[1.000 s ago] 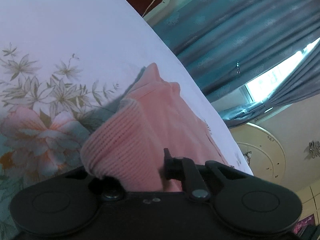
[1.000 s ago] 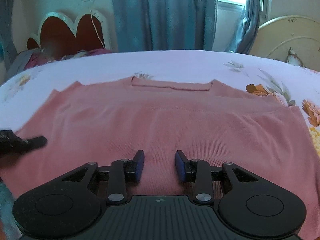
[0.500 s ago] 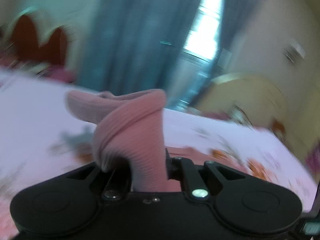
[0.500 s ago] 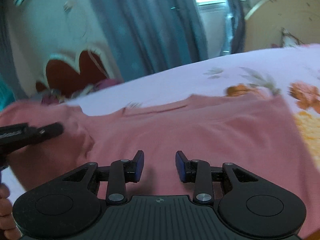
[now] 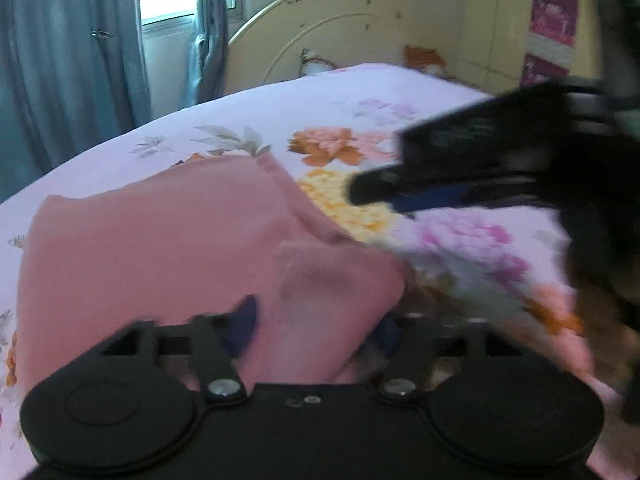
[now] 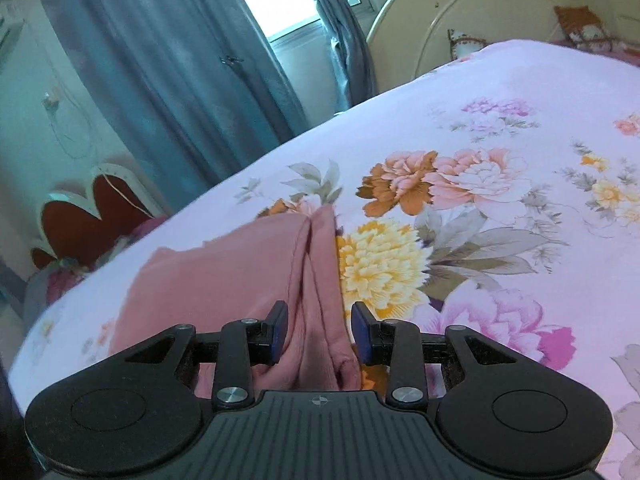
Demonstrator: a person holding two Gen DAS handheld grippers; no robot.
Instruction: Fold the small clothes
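Lying on the floral bedspread (image 6: 500,92), the pink knit top (image 6: 224,264) was folded over lengthwise. The left gripper (image 5: 316,320) stood open, cloth slack between its fingers; the right gripper (image 6: 318,332) stood open astride the doubled right edge. Judged: sideways fold just laid; next, closing on that edge for a crosswise fold.

Both grippers are matte black with silver screws and blue-padded jaws.
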